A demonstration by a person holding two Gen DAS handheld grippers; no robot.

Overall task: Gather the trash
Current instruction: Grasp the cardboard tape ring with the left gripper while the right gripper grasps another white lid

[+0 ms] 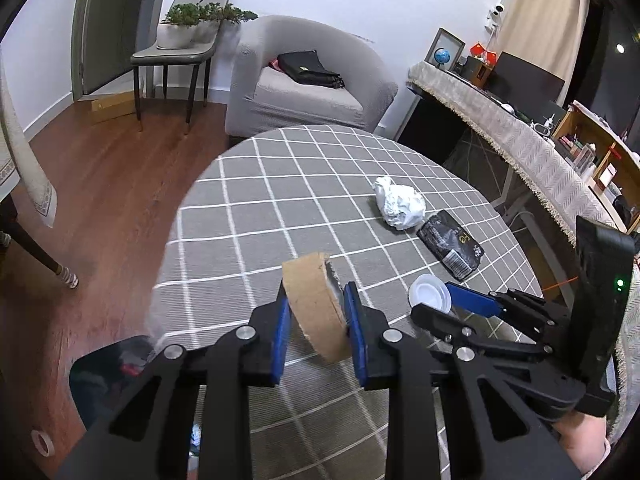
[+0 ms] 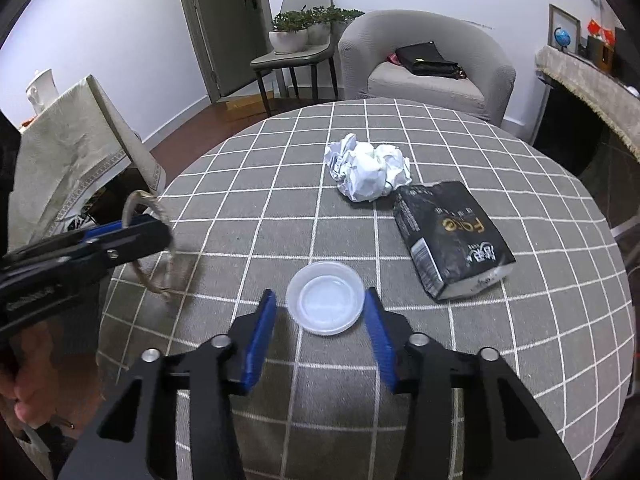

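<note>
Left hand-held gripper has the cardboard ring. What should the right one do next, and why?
Probably close the right hand-held gripper on the plastic lid. The lid lies flat on the checked tablecloth between its blue fingers, with gaps on both sides, so nothing is gripped yet. The left hand-held gripper already clamps the cardboard ring.

A brown cardboard tape ring [image 1: 316, 304] stands on edge, lifted above the near left part of the tabletop [image 2: 256, 184]. A clear plastic lid [image 2: 325, 298] lies flat near the near edge, towards the middle. A crumpled white paper ball [image 2: 368, 168] sits at the centre, and a black printed packet [image 2: 450, 240] lies flat just beside it, towards the right edge.
</note>
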